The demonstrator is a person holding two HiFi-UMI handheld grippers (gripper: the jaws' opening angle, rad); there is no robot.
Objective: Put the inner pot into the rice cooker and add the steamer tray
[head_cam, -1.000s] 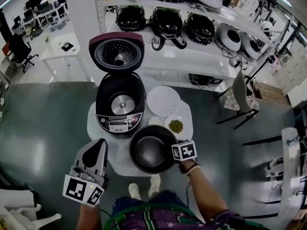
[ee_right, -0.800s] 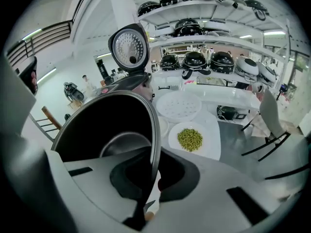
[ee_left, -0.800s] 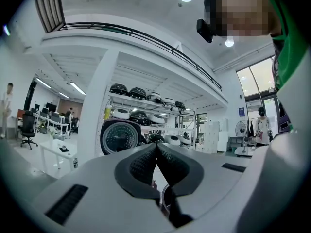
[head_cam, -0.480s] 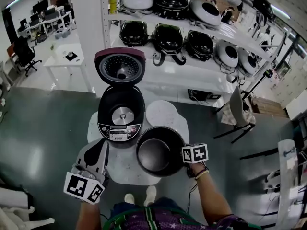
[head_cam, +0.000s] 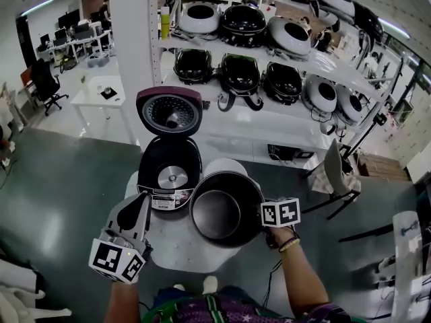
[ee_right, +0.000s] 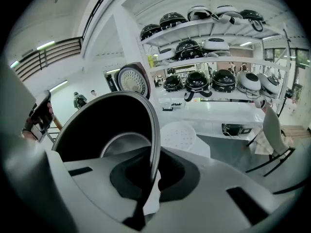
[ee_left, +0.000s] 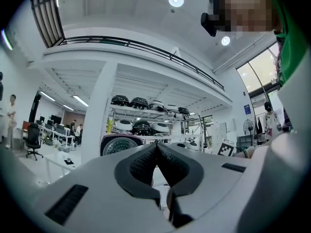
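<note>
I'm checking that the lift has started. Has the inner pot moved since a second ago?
Yes. The inner pot, clamped in the right gripper, has come up toward the rice cooker, now covering most of the white tray.

— Where does the rice cooker stand?
— On the table, at its far left edge.
— And the inner pot?
— Just right of the cooker, above the table, its right rim between the jaws of the right claw. The steamer tray lies on the table behind the pot, partly hidden by it.
— The left claw?
— In front of the cooker, left of the pot. A shelf stands behind the table.
</note>
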